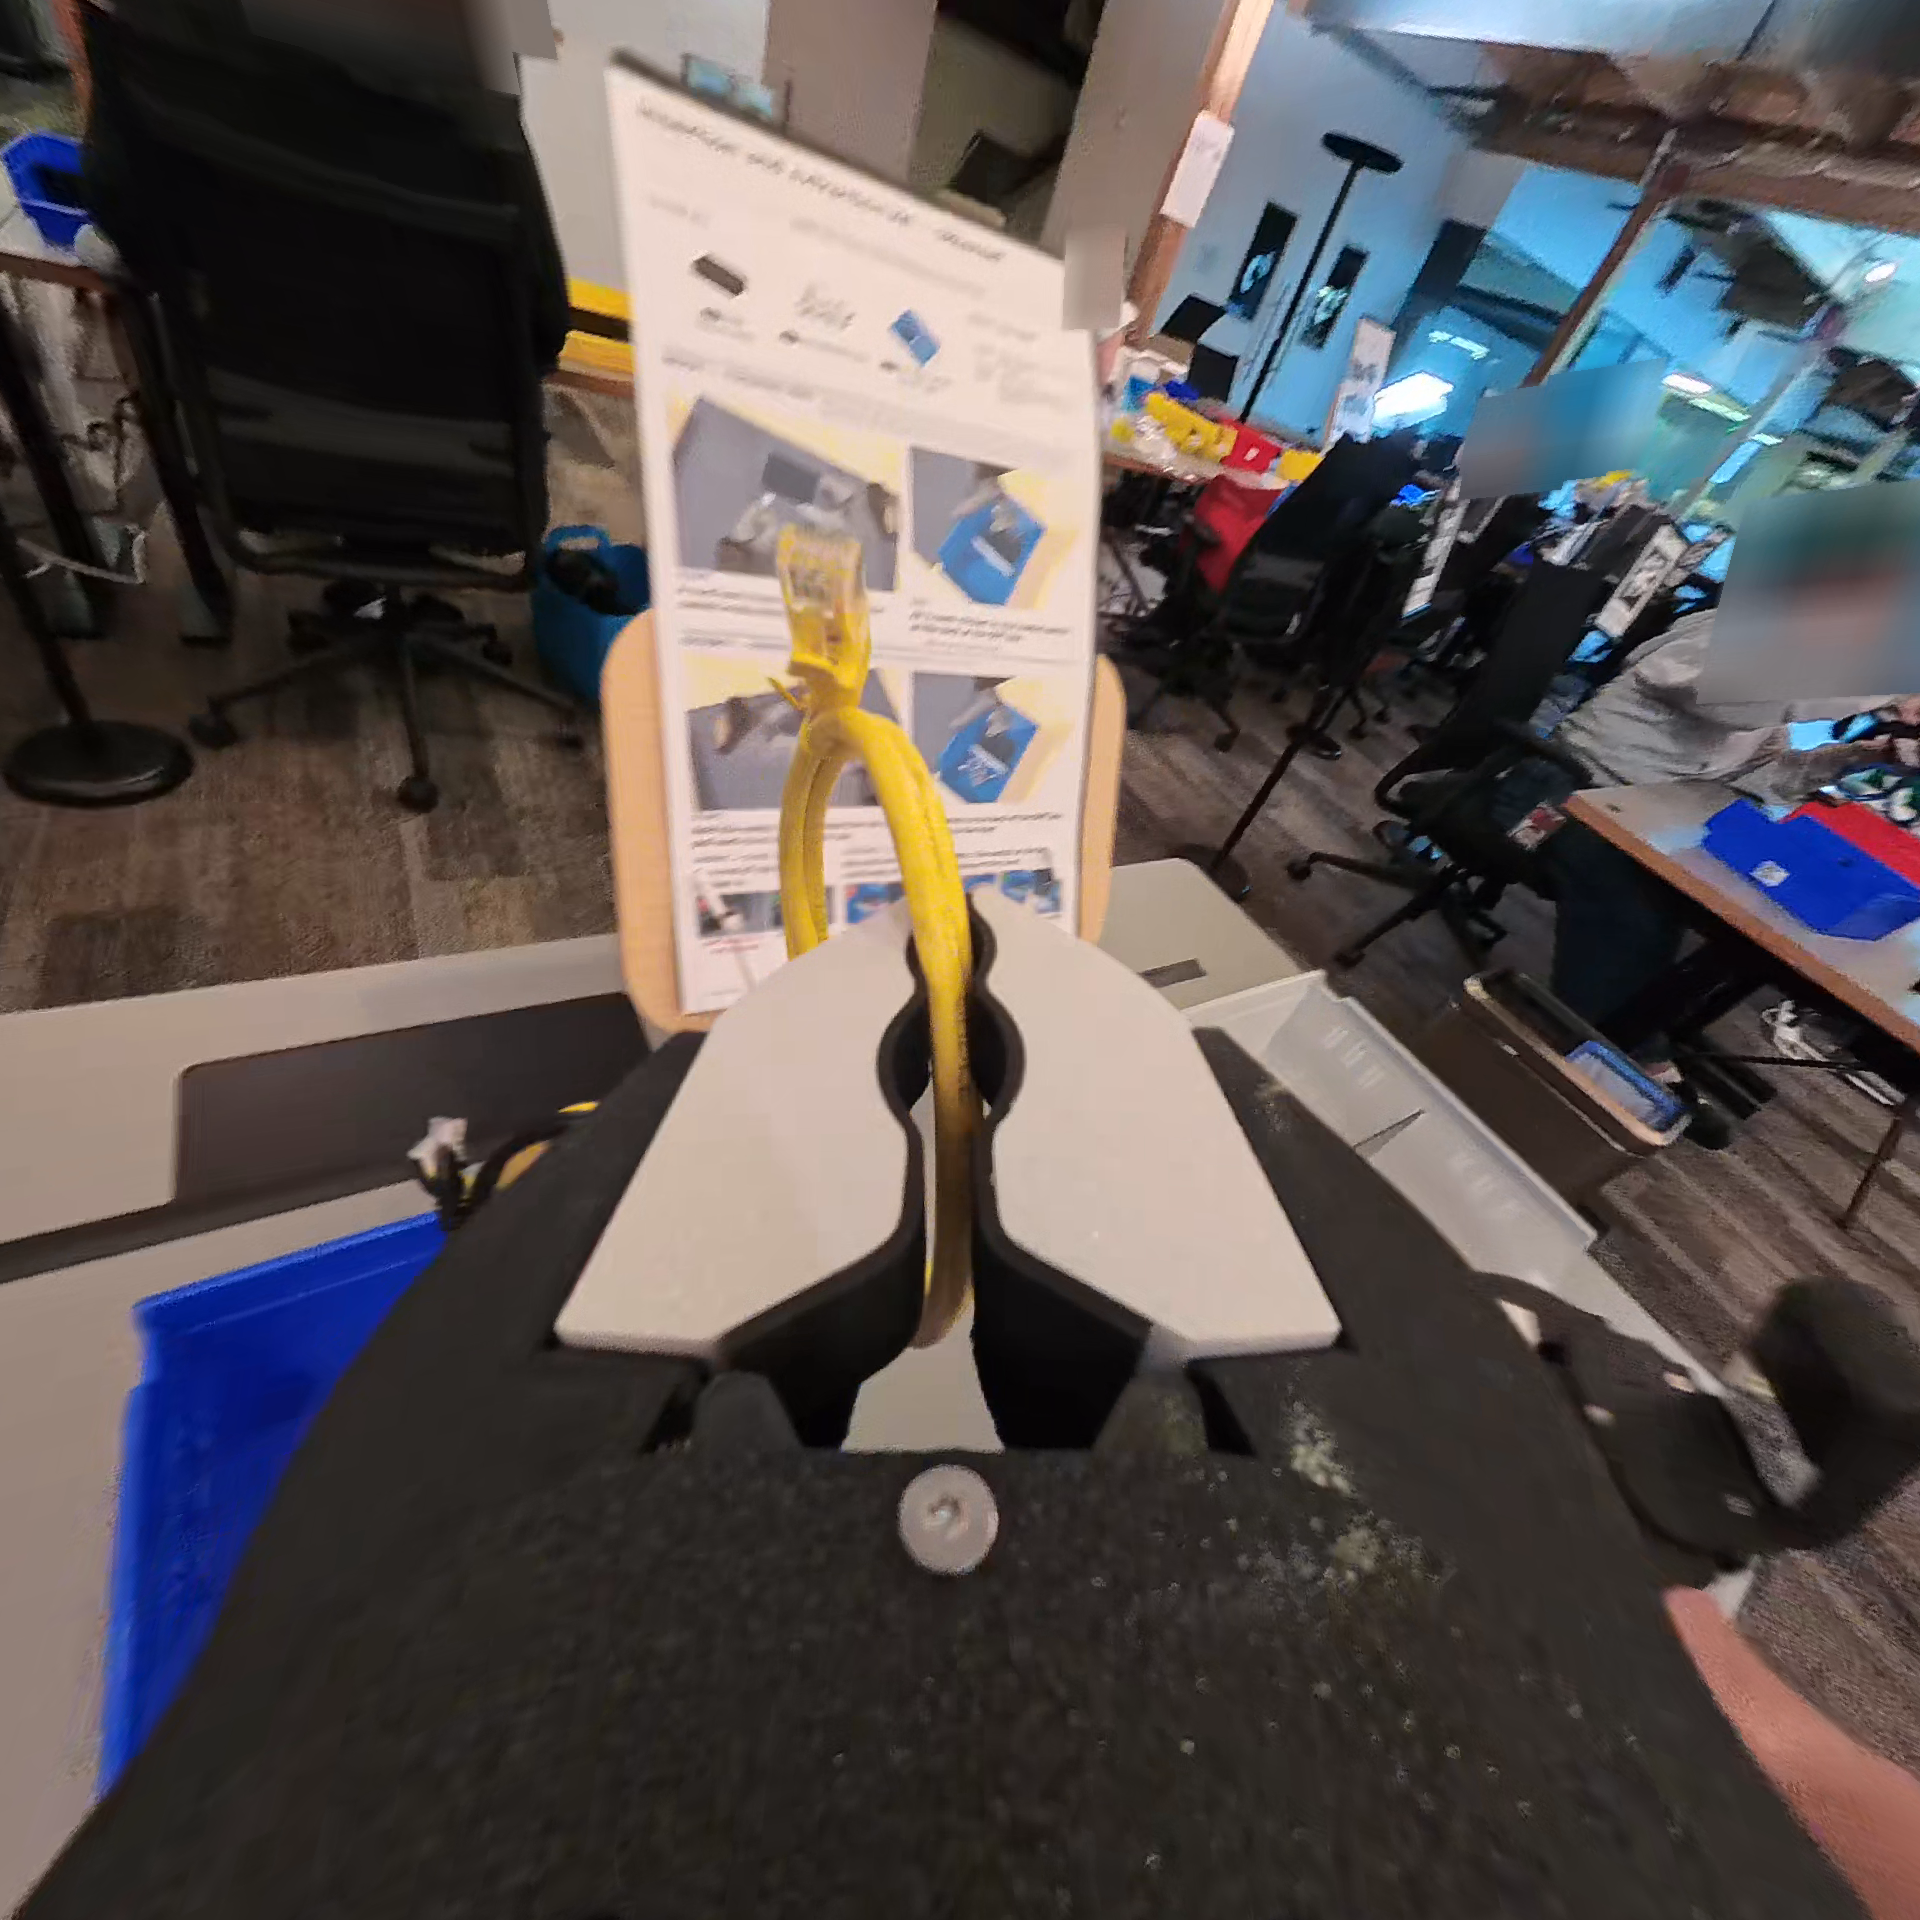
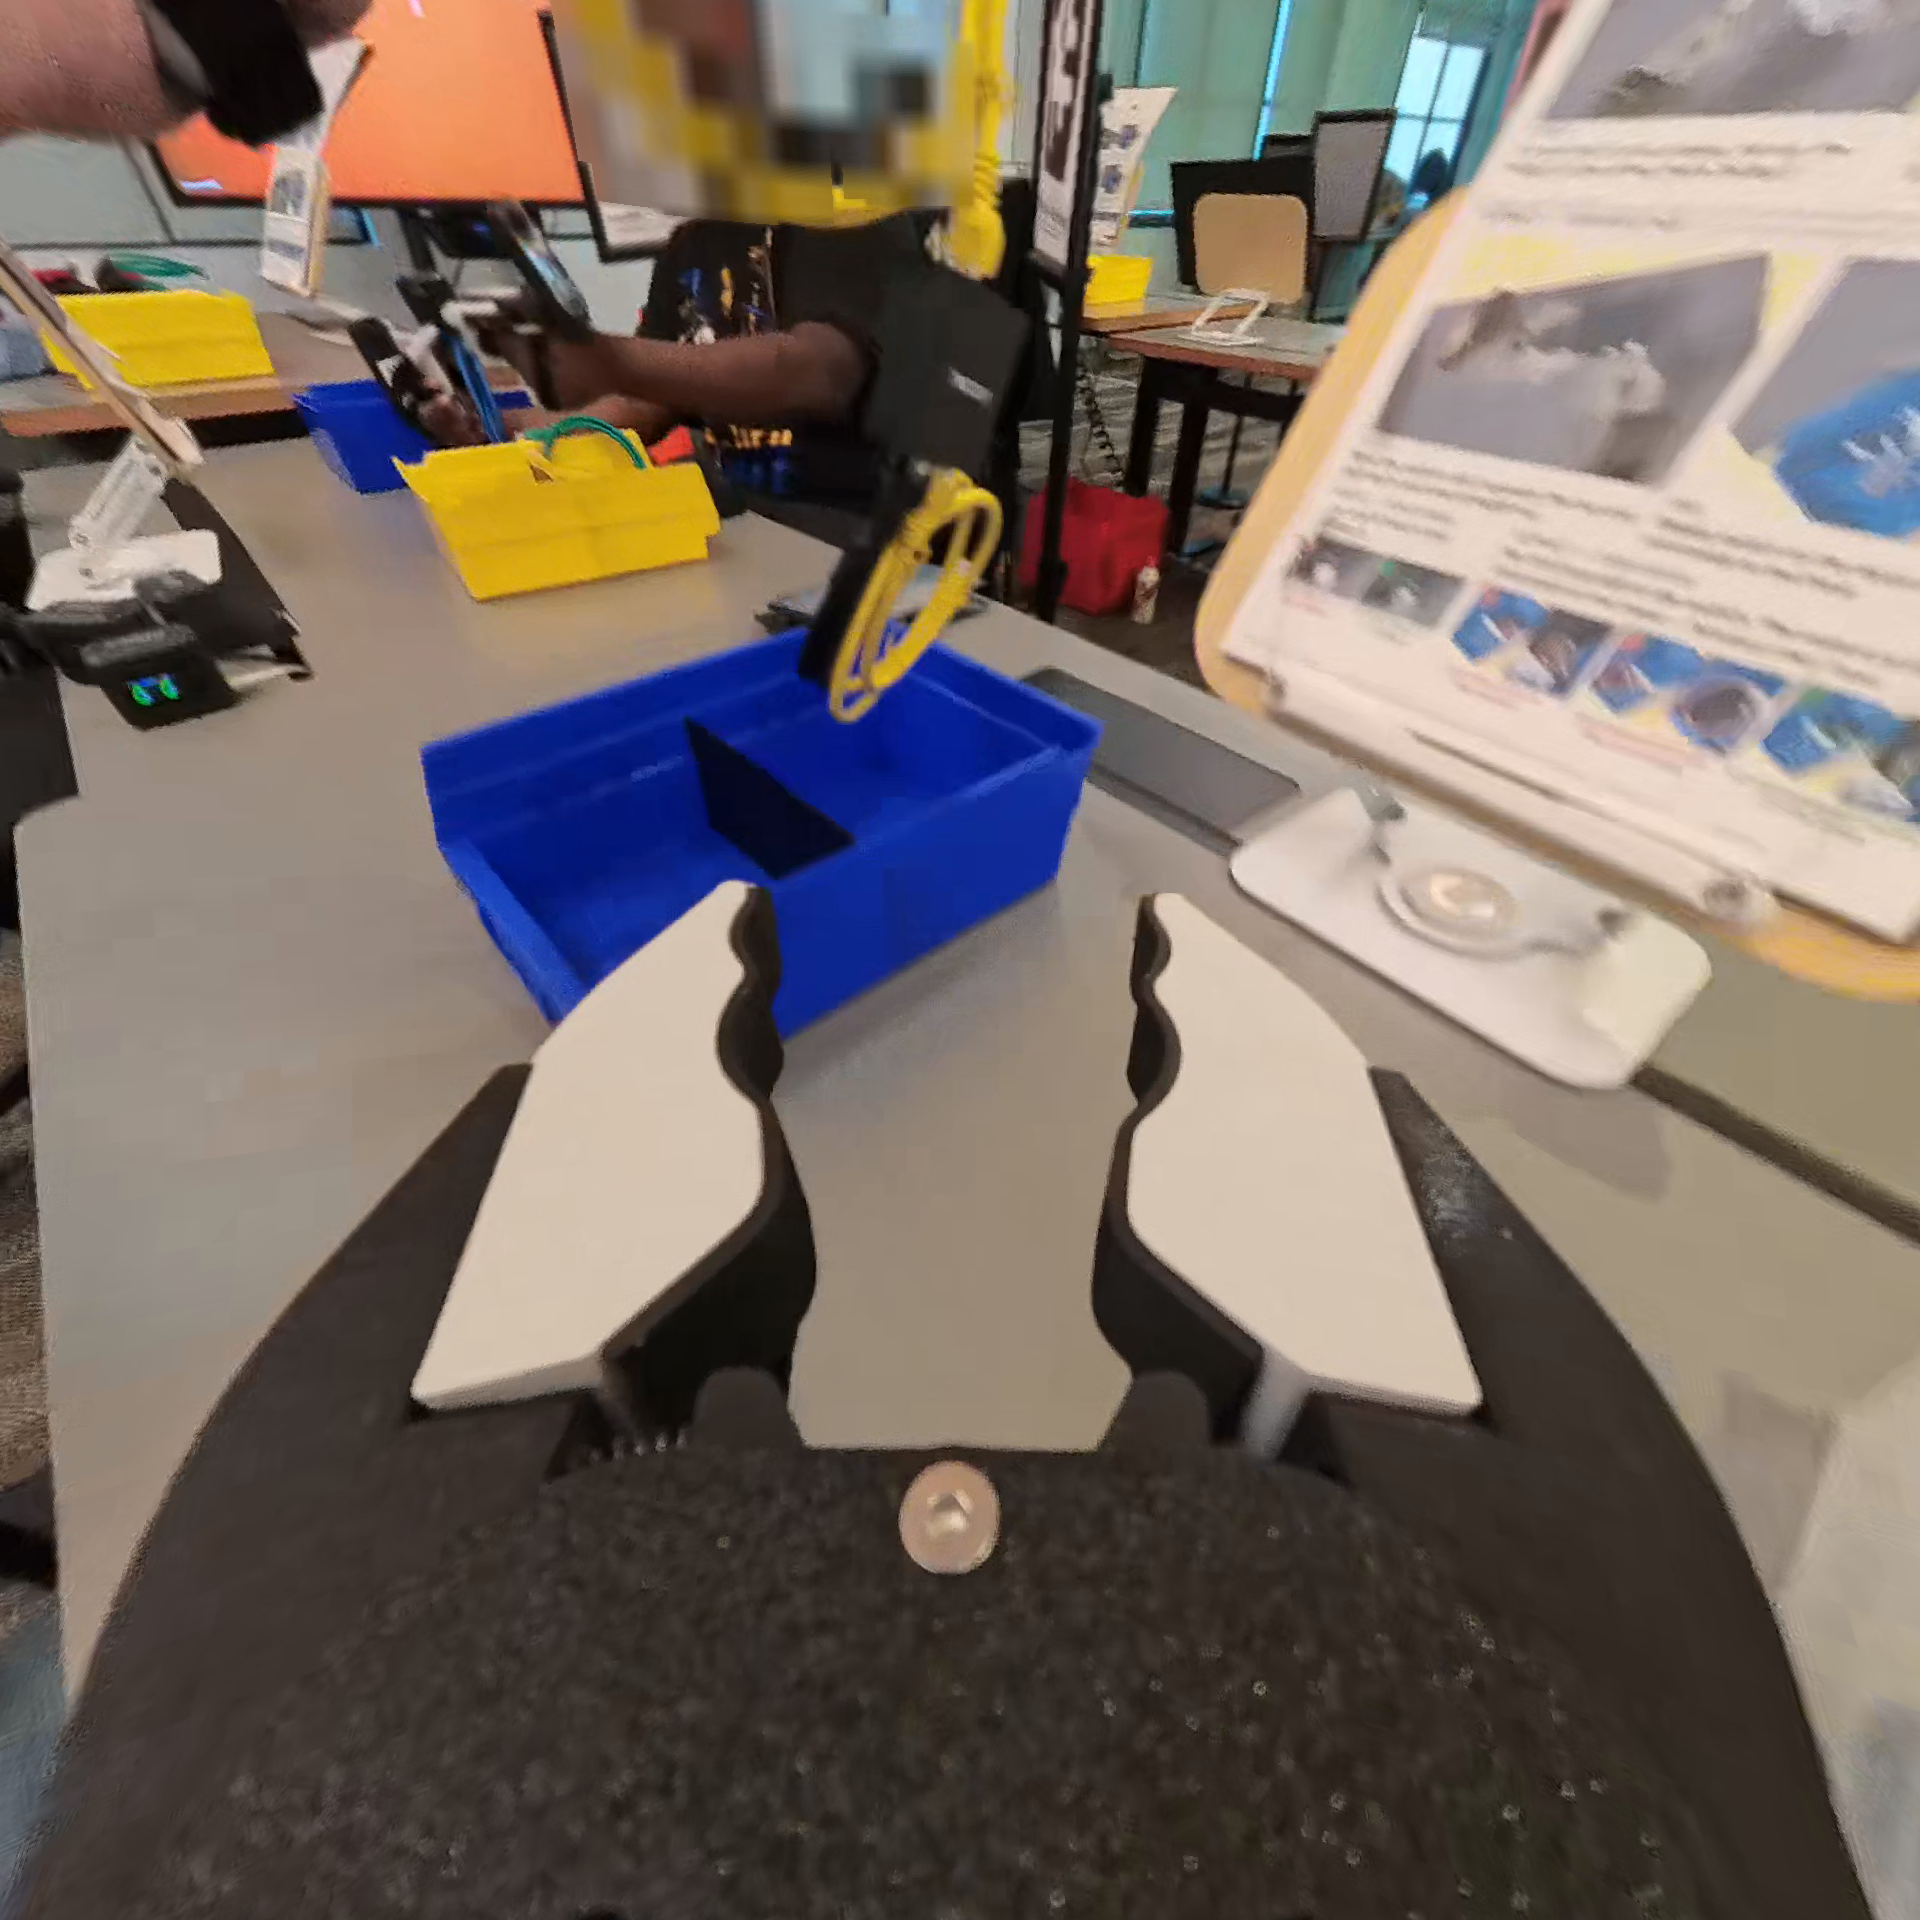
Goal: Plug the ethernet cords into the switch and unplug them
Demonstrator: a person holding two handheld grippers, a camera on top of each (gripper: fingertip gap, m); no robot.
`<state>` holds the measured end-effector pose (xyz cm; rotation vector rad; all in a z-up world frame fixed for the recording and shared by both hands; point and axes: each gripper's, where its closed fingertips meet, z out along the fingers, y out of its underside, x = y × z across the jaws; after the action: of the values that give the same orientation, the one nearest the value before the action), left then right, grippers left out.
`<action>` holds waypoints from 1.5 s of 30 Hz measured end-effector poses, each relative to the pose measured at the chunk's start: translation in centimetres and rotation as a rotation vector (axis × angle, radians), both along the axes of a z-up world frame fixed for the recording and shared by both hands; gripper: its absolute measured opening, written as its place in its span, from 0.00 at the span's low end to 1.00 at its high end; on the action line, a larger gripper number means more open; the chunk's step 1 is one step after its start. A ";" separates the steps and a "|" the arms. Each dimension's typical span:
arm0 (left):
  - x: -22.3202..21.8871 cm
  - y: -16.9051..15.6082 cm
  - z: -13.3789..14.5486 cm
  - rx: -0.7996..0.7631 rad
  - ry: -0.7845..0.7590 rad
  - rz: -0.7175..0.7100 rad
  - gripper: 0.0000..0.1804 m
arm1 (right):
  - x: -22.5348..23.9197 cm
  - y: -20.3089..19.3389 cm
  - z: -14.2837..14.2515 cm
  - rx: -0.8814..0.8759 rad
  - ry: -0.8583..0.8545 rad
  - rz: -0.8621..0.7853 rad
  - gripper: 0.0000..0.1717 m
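Tabletop (image 2: 312, 1039): grey, broad, carrying everything I work with. Instruction sheet (image 1: 862, 520): a printed page on a tan board with a white stand, upright just beyond the bin, on my right side. Bin (image 2: 914, 883): blue, open-topped, split by a dark divider (image 2: 764, 810) into two compartments; what can be seen of both compartments looks empty in the right wrist view. Left claw (image 1: 951, 935): closed tight on the yellow cord (image 1: 940, 1039), both pads pressing one strand of its bundled loop, the loop standing up ahead of the claw with the clear plug (image 1: 821, 582) at the top, pointing up and away. In the right wrist view the same cord (image 2: 914, 603) hangs as a small coil above the bin's far compartment. Right claw (image 2: 951, 935): wide open, holding nothing, hovering low over the tabletop just in front of the bin. Switch: none that I can make out in either view; a black box dangling above the coil in the right wrist view may be it, but I cannot tell. Step in hand, as I judge it: bringing the cord out toward the switch. To do it well, I should keep the left grip firm on the strand, then take the plug's body with the open right claw, square to it, latch tab clear of the pads, so it can be steered straight into a port.
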<state>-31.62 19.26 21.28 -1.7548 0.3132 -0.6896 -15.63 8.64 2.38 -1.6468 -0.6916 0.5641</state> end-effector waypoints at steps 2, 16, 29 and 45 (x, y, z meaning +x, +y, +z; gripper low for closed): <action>2.1 -0.6 1.0 0.010 -0.021 -0.020 0.01 | -2.8 2.5 2.0 0.011 -0.001 0.008 0.38; 12.9 -6.1 -0.6 -0.030 -0.190 -0.278 0.01 | -1.5 13.4 3.4 0.010 -0.058 -0.185 0.16; 15.4 -20.0 -15.4 0.081 0.103 -0.479 0.09 | 3.7 8.6 0.9 0.550 -0.507 -0.036 0.15; 6.0 -18.5 -14.2 0.187 0.170 -0.560 0.26 | 2.7 3.3 -2.7 0.608 -0.616 0.193 0.18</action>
<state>-25.65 0.76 7.11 -1.5523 0.9793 -0.8715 -12.91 11.99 -0.30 -1.1668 -1.3336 -0.0553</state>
